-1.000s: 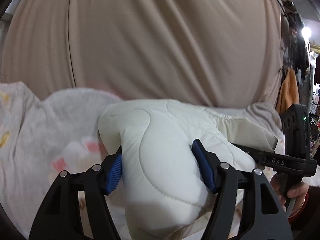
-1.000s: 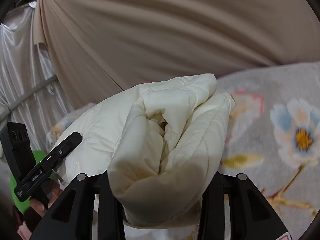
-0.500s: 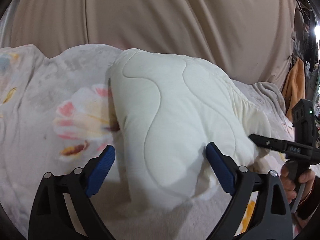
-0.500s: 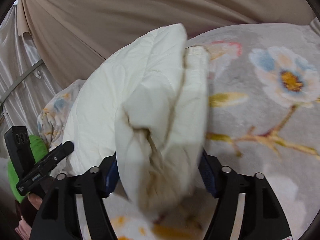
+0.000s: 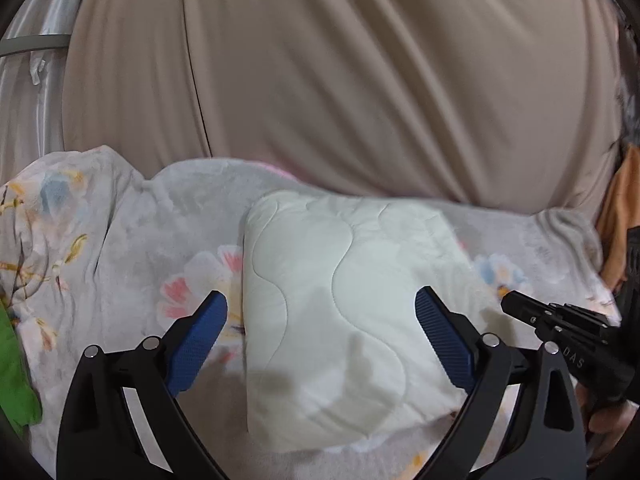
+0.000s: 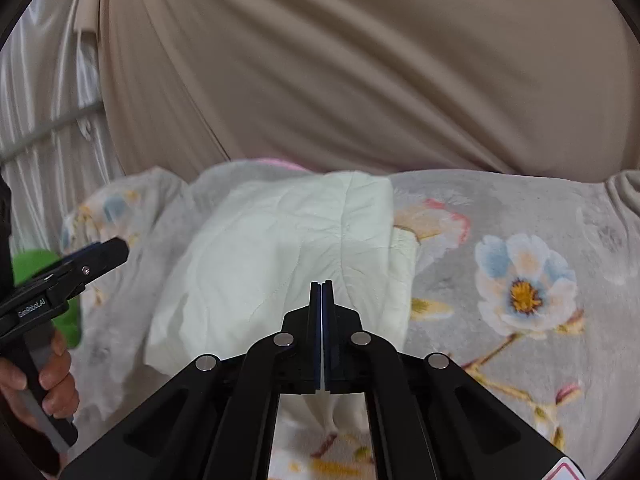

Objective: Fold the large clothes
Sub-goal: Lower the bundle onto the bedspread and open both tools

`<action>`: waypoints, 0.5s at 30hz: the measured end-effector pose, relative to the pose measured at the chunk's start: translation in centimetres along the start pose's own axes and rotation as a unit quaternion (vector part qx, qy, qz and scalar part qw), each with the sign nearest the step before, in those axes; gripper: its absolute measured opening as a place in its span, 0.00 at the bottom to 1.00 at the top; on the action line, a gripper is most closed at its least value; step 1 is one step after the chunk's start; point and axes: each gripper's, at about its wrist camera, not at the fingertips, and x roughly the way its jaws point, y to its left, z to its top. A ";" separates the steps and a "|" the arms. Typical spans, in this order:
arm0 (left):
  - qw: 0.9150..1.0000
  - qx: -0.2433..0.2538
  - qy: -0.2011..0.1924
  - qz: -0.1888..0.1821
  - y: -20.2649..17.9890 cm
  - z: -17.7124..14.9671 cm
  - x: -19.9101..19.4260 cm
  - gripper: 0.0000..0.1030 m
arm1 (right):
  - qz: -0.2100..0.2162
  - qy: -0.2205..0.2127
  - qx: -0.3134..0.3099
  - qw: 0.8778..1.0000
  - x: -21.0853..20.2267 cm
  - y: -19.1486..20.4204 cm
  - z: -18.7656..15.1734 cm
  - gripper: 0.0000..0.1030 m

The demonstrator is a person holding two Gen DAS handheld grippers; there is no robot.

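A cream quilted garment (image 5: 312, 248), folded into a thick rectangle, lies flat on the grey floral blanket (image 5: 120, 264). My left gripper (image 5: 320, 294) hovers just above its near half. Its jaws are opening and stand wide, with blue pads (image 5: 200, 332) on either side of the garment and not touching it. In the right wrist view the same garment (image 6: 272, 248) lies ahead of my right gripper (image 6: 321, 284), which is shut with nothing between its pads and sits over the garment's near edge.
A beige curtain (image 5: 360, 80) hangs close behind the bed. A green cloth (image 5: 12, 380) lies at the left edge and an orange one (image 5: 620, 216) hangs at the right. A hand (image 6: 52, 380) holds the left gripper's handle.
Both grippers let go of the folded garment, which now lies on the blanket. Both drew back and up; the left stands wide open and the right has snapped shut empty.
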 end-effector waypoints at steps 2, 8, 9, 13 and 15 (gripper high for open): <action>0.999 0.008 0.023 0.027 -0.4 -0.9 2.3 0.90 | -0.019 0.031 -0.004 0.999 2.7 -0.1 -0.3 0.00; 0.997 -0.011 0.074 0.032 1.4 -4.5 6.2 0.91 | -0.020 0.081 0.039 0.996 6.3 -3.4 -3.2 0.00; 0.996 -0.018 0.077 0.029 1.8 -5.0 6.5 0.91 | -0.013 0.087 0.046 0.995 6.7 -3.7 -3.5 0.00; 0.996 -0.021 0.078 0.023 2.3 -6.4 7.5 0.92 | -0.004 0.089 0.044 0.995 8.2 -3.8 -5.0 0.00; 0.996 -0.022 0.077 0.025 2.2 -6.9 7.8 0.92 | -0.013 0.079 0.034 0.996 8.7 -3.4 -5.7 0.00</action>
